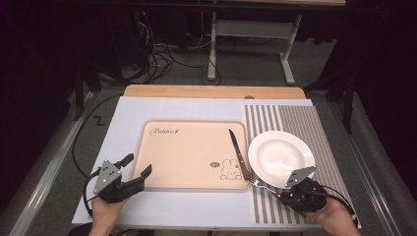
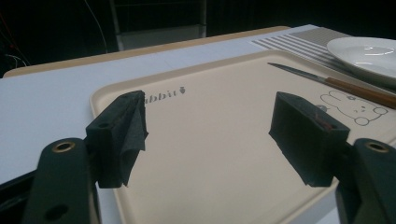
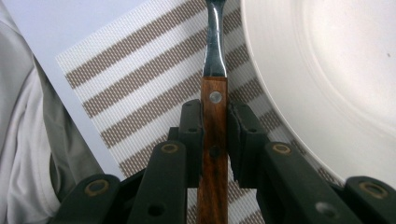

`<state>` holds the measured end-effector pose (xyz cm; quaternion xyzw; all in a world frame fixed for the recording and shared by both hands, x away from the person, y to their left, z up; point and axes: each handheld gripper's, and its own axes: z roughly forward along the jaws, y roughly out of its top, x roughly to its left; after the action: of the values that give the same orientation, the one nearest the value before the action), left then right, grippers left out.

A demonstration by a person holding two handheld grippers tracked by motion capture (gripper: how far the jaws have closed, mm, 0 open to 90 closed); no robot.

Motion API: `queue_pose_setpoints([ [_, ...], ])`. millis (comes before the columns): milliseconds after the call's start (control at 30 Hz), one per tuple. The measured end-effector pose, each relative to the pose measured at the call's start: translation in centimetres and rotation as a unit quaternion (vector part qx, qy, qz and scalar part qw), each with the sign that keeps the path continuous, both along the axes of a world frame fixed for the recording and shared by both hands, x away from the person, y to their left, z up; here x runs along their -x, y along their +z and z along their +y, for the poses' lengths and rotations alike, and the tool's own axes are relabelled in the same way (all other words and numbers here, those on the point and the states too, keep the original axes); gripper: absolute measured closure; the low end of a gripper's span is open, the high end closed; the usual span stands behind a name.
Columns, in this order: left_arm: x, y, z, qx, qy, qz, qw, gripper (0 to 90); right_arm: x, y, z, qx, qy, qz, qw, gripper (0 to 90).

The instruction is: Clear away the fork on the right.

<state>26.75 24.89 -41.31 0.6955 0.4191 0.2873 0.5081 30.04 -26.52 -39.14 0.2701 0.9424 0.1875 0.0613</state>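
High view surroundings: a beige tray (image 1: 192, 152) printed with a rabbit is lying on the white board, a striped placemat (image 1: 314, 129) is sitting to its right, and a white plate (image 1: 280, 157) is resting on that mat.
In the way: a knife (image 1: 238, 153) is lying along the tray's right edge, its wooden handle ending just beside the fork's tines; the plate's rim is sitting right next to the fork.
Fork, place: the fork (image 1: 260, 185) is lying low over the placemat's near left part, between tray corner and plate.
Fork, look: the fork is showing a shiny metal neck and a brown wooden handle with a pale rivet.
Right gripper: the right gripper (image 3: 215, 135) is clamping the fork's handle between both pads.
Left gripper: the left gripper (image 2: 210, 135) is hanging with jaws spread wide over the tray's near left corner, gripping nothing.
Count: one tray, one plate, one knife, one fork, one placemat, two grippers.
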Motion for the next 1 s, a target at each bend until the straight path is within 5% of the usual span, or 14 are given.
queue_pose_setpoints([
  [1000,0.0,0.0,0.0,-0.001,-0.002,0.000,1.0000,27.6,-2.6,2.0,6.2,-0.031,0.004,-0.015,0.9994,79.0],
])
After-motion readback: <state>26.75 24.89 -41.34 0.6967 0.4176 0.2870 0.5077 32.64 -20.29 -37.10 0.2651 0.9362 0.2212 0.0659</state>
